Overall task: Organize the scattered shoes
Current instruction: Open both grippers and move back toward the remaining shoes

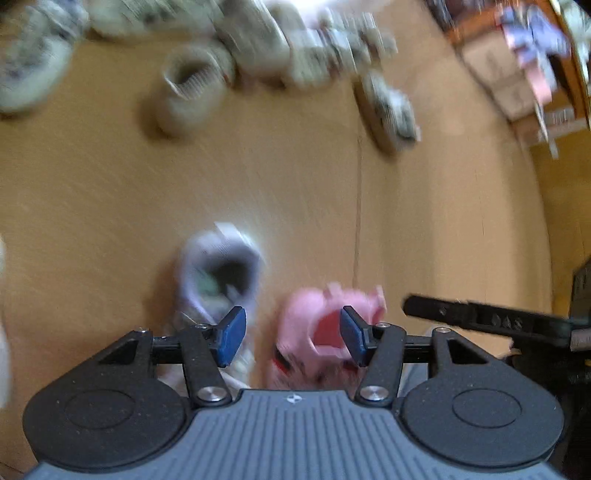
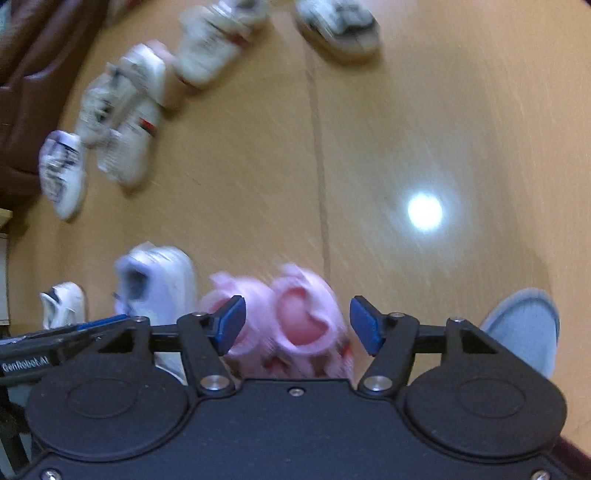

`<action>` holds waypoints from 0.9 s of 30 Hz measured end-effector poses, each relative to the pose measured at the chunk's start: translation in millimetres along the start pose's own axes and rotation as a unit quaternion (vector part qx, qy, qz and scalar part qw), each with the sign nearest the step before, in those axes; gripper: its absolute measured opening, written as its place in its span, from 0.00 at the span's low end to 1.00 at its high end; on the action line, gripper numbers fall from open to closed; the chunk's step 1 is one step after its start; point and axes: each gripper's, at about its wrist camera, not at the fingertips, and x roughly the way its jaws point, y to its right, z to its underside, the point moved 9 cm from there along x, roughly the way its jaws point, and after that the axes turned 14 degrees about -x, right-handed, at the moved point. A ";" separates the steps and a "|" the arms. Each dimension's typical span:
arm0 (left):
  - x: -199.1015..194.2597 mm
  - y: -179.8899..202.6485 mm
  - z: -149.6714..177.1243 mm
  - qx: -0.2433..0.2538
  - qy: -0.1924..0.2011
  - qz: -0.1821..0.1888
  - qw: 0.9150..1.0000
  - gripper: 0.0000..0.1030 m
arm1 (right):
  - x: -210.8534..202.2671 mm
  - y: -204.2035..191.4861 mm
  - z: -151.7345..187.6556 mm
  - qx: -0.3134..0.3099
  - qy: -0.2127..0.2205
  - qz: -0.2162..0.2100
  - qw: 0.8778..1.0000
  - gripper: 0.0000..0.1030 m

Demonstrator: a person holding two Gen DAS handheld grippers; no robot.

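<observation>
My left gripper [image 1: 292, 336] is open above the floor, its blue pads apart with nothing pressed between them. Below it lie a pink slipper [image 1: 317, 332] and a white and lavender sneaker [image 1: 218, 277]. In the right wrist view, my right gripper [image 2: 298, 325] is open too, over a pair of pink slippers [image 2: 303, 314] that stand side by side. A white sneaker [image 2: 159, 280] and another white sneaker [image 2: 62, 302] stand in line to their left. Both views are blurred.
Several pale sneakers [image 2: 122, 122] lie scattered toward a brown sofa [image 2: 33, 74], and a sandal [image 2: 340, 26] lies further right. A beige shoe [image 1: 192, 88] and others lie far off on the orange floor [image 1: 424, 221]. A grey slipper [image 2: 524, 328] sits at the right.
</observation>
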 end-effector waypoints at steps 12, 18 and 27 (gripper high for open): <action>-33.3 -56.4 -88.2 -0.043 0.127 -0.055 0.989 0.52 | -5.3 -62.9 -82.8 -0.139 0.076 -0.006 0.987 0.63; 2.7 -46.6 -124.5 -0.040 0.129 -0.060 0.989 0.52 | 27.3 -58.9 -108.8 -0.144 0.070 -0.014 0.987 0.59; 63.1 -50.3 -153.2 -0.032 0.104 -0.107 0.988 0.38 | 79.1 -50.6 -155.8 -0.134 0.072 -0.036 0.988 0.52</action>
